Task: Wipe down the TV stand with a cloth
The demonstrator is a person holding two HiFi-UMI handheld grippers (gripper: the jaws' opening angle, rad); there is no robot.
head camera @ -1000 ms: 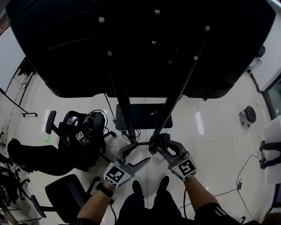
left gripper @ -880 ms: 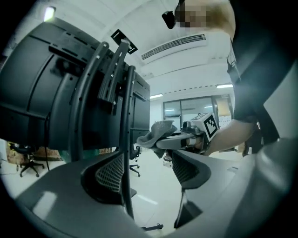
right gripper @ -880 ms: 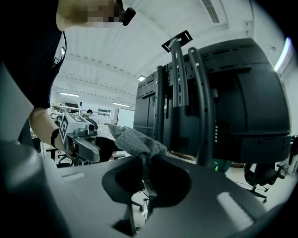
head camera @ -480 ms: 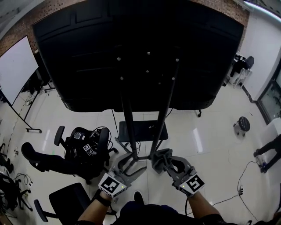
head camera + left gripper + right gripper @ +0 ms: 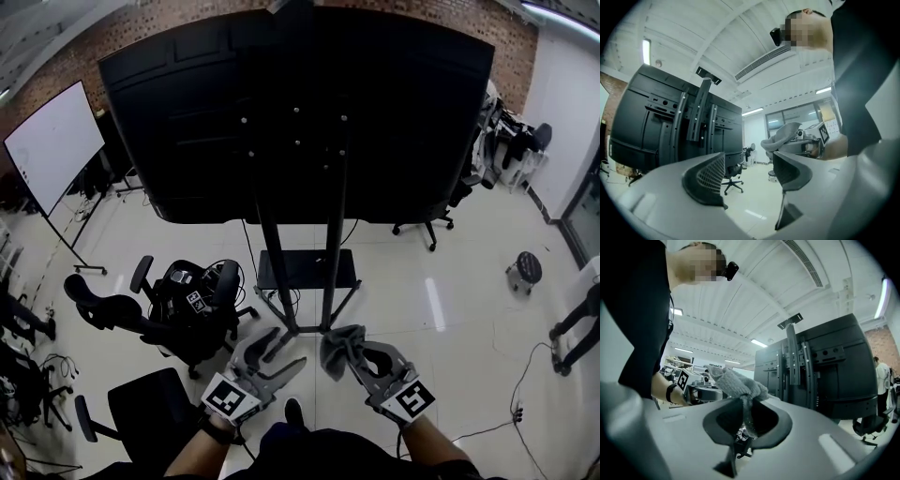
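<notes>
The TV stand (image 5: 330, 234) is two black posts rising from a floor base to the back of a big black screen (image 5: 300, 112); it also fills the right of the right gripper view, stand (image 5: 797, 357), and the left of the left gripper view, stand (image 5: 698, 112). My right gripper (image 5: 342, 345) is shut on a grey cloth (image 5: 339, 343), held near the foot of the right post. The cloth (image 5: 738, 383) bunches above the closed jaws. My left gripper (image 5: 281, 354) is open and holds nothing, near the foot of the left post.
A black shelf (image 5: 306, 270) sits low on the stand. Black office chairs (image 5: 192, 300) stand to the left, another chair (image 5: 141, 412) at lower left. A whiteboard (image 5: 52, 150) is at far left. A round stool (image 5: 529, 269) and cables lie on the white floor at right.
The view has tilted up and pulled back, so more of the screen and room shows. Both grippers dropped slightly lower in the picture; the right one stays shut on the cloth.
</notes>
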